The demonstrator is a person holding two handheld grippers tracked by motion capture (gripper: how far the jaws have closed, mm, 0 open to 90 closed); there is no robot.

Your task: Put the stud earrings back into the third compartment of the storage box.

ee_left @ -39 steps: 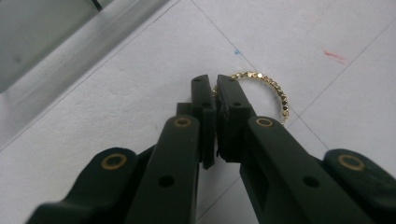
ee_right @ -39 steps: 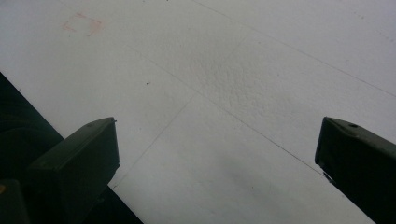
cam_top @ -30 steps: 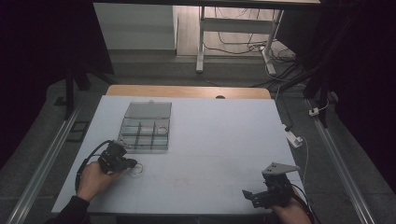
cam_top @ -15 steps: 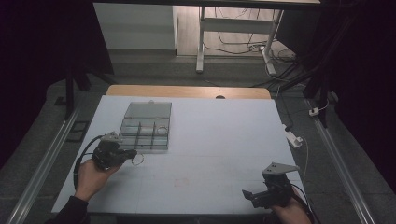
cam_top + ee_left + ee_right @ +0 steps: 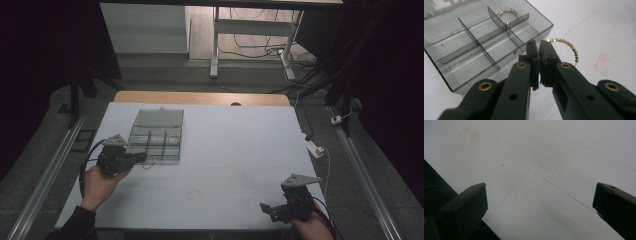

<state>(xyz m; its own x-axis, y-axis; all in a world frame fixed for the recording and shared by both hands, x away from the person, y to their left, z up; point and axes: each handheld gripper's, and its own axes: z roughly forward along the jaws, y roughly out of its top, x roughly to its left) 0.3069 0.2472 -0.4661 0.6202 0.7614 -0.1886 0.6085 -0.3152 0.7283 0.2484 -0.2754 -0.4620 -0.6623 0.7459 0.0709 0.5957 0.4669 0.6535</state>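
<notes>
My left gripper (image 5: pixel 539 50) is shut on a gold bead bracelet (image 5: pixel 566 45), holding it just above the table beside the front right corner of a smoked clear compartment box (image 5: pixel 456 82). A second gold bracelet (image 5: pixel 509 15) lies in a far compartment of that box. In the high view the left gripper (image 5: pixel 140 158) is at the table's left, against the box's (image 5: pixel 157 120) near edge, with the bracelet (image 5: pixel 148 163) hanging at its tips. My right gripper (image 5: pixel 267 209) rests near the front right edge, jaws wide open over bare table (image 5: pixel 544 170).
The box's lid (image 5: pixel 158 118) lies open behind it. A faint red mark (image 5: pixel 194 195) is on the white table at front centre. A white power strip (image 5: pixel 315 148) sits at the right edge. Metal rails run along both sides.
The left gripper has moved up and away from the person with the bracelet, toward the box's near edge. The right gripper has stayed put.
</notes>
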